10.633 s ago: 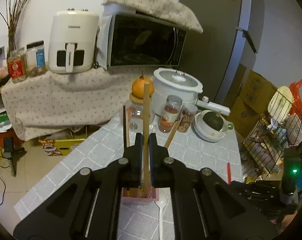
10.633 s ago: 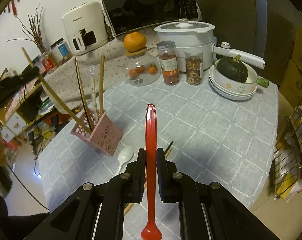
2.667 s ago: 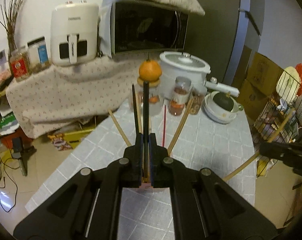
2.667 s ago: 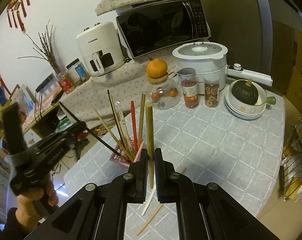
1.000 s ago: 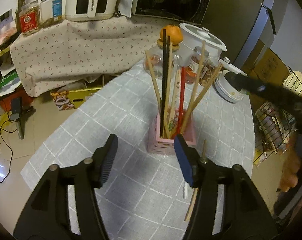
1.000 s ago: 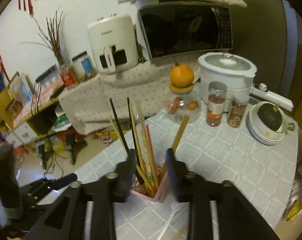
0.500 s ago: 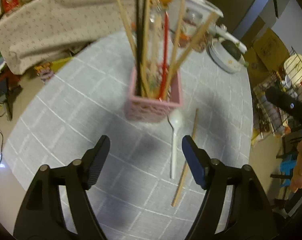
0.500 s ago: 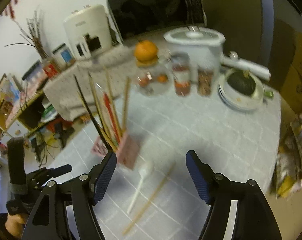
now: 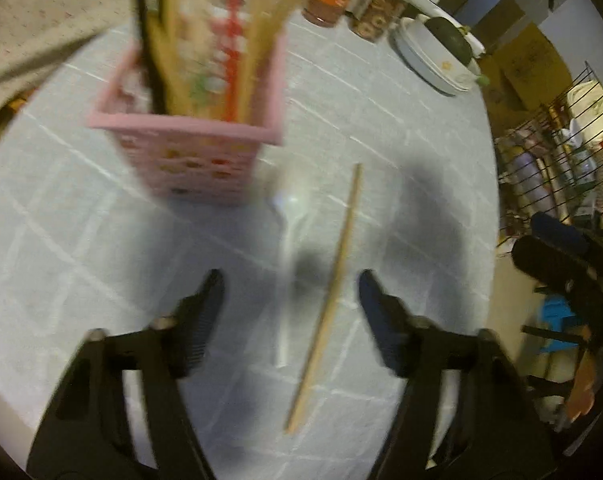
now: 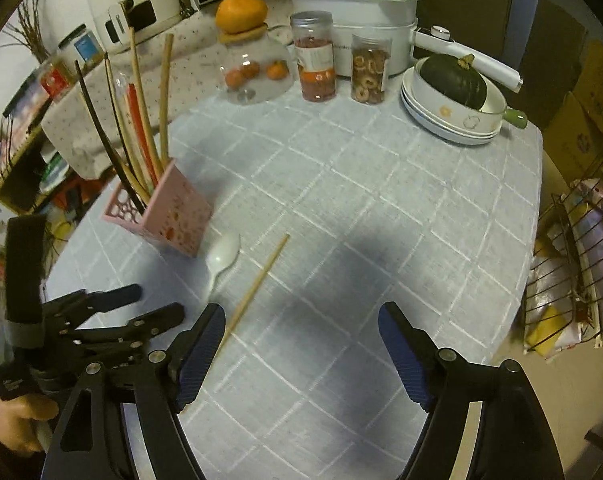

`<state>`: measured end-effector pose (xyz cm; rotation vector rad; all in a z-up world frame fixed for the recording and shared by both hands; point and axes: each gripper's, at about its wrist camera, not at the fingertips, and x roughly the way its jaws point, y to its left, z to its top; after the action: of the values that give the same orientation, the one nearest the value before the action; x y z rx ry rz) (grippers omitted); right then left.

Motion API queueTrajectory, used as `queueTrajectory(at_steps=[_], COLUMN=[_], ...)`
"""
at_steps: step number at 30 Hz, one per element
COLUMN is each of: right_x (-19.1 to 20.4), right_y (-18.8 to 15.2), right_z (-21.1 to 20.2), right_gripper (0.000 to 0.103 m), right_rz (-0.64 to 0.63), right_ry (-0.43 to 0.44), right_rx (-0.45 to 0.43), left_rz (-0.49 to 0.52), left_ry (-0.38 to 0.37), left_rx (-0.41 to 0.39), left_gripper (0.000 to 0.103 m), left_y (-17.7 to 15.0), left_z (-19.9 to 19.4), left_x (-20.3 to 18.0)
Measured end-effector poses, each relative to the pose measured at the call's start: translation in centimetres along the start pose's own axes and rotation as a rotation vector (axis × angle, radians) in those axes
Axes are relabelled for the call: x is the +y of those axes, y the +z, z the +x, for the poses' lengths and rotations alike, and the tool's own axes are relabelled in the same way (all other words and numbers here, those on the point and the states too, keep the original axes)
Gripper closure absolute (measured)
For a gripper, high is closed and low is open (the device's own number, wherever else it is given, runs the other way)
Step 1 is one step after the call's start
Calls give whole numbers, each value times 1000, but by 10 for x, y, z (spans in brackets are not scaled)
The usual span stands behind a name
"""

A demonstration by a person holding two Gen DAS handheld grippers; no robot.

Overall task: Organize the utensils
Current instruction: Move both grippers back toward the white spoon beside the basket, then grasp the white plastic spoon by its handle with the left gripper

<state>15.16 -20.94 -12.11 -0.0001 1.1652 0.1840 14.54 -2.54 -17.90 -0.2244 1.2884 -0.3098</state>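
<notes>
Left gripper [image 9: 289, 292] has dropped lower and closer over the table than half a second ago, view motion-blurred, jaws spread wide and holding nothing. Right gripper [image 10: 301, 344] also spread wide, nothing held. White spoon [image 10: 222, 258] and one wooden chopstick [image 10: 257, 284] lie loose on the grey checked tablecloth [image 10: 381, 208], side by side, just beside the pink holder [image 10: 169, 216]. Holder stands upright with chopsticks [image 10: 141, 112] and a red utensil inside; spoon bowl nearly touches it
</notes>
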Motion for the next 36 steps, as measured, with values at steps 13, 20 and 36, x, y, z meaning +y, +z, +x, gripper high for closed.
queueTrajectory(at_steps=[13, 20, 36], right_x=[-12, -10, 14], right_y=[-9, -11, -10], right_z=[16, 25, 42], right_gripper=[23, 23, 22], right_rz=[17, 26, 21], right_ry=[-4, -6, 11], right_rx=[50, 73, 113], left_rz=[-17, -6, 84], left_ry=[48, 26, 88], left_rx=[-32, -14, 105], left_gripper=[88, 94, 64], left_y=[8, 5, -34], left_z=[35, 28, -7], left_x=[1, 10, 63])
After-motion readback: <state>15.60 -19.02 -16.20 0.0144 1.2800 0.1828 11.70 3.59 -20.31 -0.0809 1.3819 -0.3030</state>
